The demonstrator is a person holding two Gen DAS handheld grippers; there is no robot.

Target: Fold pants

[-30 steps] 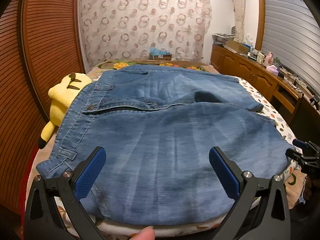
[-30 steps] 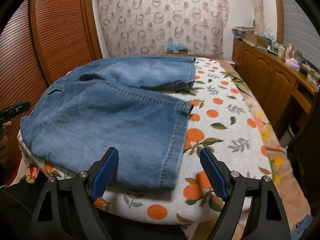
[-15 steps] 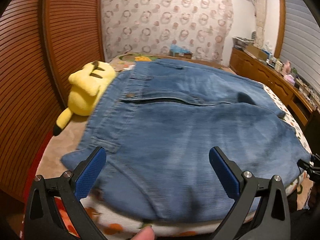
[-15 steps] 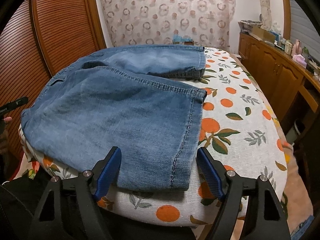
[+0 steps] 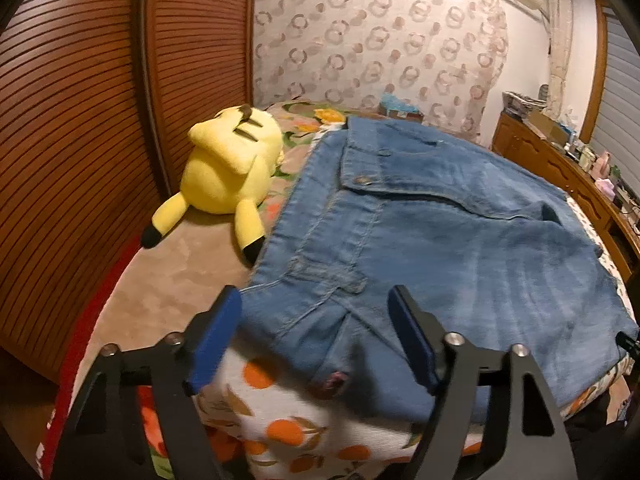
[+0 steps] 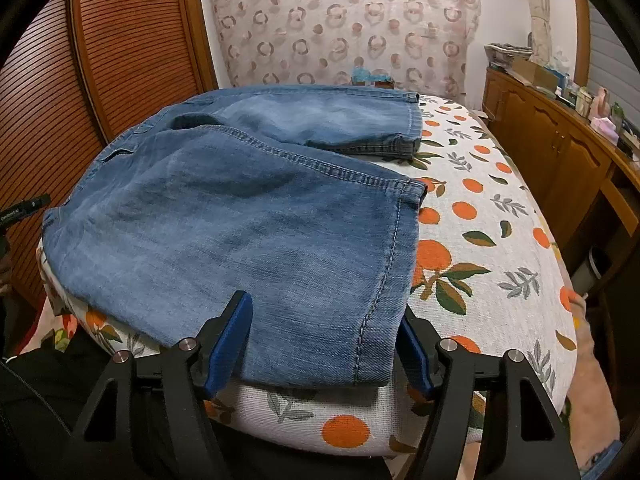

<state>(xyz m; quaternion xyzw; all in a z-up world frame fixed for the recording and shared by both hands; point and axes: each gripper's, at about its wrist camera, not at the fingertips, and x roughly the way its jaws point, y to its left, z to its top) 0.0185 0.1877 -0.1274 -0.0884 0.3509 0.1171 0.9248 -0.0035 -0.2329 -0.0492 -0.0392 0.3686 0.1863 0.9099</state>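
Blue denim pants point(image 5: 460, 240) lie spread on the bed, waistband toward the left, legs point(image 6: 248, 216) toward the right. My left gripper point(image 5: 316, 340) is open, its blue pads either side of the near waistband corner point(image 5: 304, 312). My right gripper point(image 6: 324, 344) is open, its pads straddling the near leg's hem corner point(image 6: 332, 344) at the bed edge. The far leg point(image 6: 320, 116) lies flat behind it. Neither gripper is closed on cloth.
A yellow plush toy point(image 5: 228, 172) lies on the bed left of the waistband. The bed has an orange-print cover point(image 6: 480, 240). A wooden slatted wardrobe point(image 5: 80, 100) stands on the left, a wooden sideboard point(image 6: 560, 152) with clutter on the right.
My left gripper has swung left along the pants to the waistband corner. My right gripper has moved forward so its pads straddle the near leg's hem corner.
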